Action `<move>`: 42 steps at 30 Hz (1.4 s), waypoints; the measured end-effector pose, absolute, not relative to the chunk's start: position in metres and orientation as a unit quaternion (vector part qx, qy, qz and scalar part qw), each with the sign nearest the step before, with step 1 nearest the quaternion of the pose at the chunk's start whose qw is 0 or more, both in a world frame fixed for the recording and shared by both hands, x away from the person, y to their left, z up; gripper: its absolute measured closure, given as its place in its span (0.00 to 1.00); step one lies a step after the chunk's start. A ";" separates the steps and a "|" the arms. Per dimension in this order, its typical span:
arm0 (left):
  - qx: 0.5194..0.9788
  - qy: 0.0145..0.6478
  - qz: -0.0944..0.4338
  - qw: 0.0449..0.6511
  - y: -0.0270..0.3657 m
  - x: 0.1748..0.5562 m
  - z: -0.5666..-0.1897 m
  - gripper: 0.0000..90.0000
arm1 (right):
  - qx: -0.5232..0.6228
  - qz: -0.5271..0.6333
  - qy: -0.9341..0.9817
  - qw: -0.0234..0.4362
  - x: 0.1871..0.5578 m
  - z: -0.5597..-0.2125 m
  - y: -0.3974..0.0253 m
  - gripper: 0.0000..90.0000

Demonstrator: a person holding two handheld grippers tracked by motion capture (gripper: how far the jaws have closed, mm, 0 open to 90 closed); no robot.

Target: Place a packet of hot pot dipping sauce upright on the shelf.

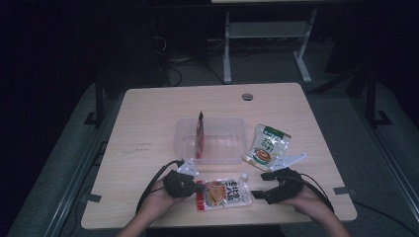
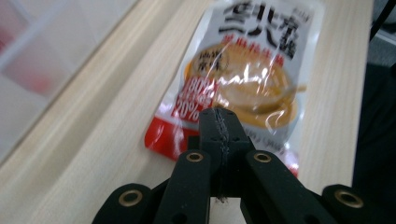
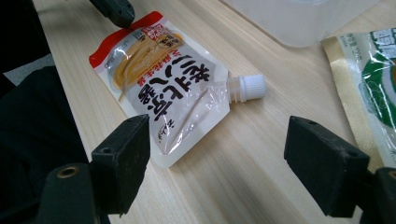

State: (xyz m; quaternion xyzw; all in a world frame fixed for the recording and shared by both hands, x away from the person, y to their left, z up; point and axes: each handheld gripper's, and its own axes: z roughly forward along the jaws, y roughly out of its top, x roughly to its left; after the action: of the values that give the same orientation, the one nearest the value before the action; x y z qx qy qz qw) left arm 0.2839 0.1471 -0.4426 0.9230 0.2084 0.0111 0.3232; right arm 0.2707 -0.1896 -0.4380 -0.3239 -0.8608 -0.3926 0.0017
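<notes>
- Dim surroundings and dark floor are seen around a pale wooden bench (image 1: pixel 148 113), with a metal frame standing beyond its far edge.
- At the near edge of the bench, between the two hands, a spouted sauce pouch (image 1: pixel 223 193) is laid flat, its red-sealed end to the left and its white screw cap (image 3: pixel 248 87) to the right.
- The left gripper (image 2: pixel 220 130) is seen with its jaws brought together at the red sealed end of the pouch; whether film is actually pinched between them cannot be told, since the pouch is lying flat and the jaw tips hide the contact.
- The right gripper (image 3: pixel 236 158) is held wide, just right of the pouch's cap end and apart from it.
- A clear plastic container (image 1: pixel 211 140) is placed at mid-bench, with a red sachet (image 1: pixel 200 133) stood upright inside it; a green-labelled packet (image 1: pixel 267 147) is laid just right of the container.
- The pouch is judged light, soft and floppy, with glossy film that is likely to slip; its filling would probably shift and sag if it were lifted from one end.
- The flat welded seam at the red end, or the stiff neck below the cap, is judged the safest hold; the bulging middle would be squeezed and should be avoided.
- A two-ended hold is judged likely to keep it level.
</notes>
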 end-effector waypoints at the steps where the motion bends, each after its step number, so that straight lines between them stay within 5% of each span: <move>1: 0.925 0.210 0.011 0.318 0.146 0.284 -0.445 1.00 | -0.324 -0.391 -0.861 0.003 0.271 -0.438 -0.189 0.25; 42: 0.928 0.218 0.002 0.301 0.141 0.283 -0.453 1.00 | -0.311 -0.385 -0.859 0.127 0.286 -0.468 -0.151 0.49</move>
State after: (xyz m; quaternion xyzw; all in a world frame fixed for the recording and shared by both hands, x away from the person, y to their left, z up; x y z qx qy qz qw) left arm 0.2835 0.1409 -0.4527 0.9283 0.2183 0.0025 0.3009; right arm 0.2865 -0.1510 -0.4677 -0.3114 -0.8595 -0.3848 0.1274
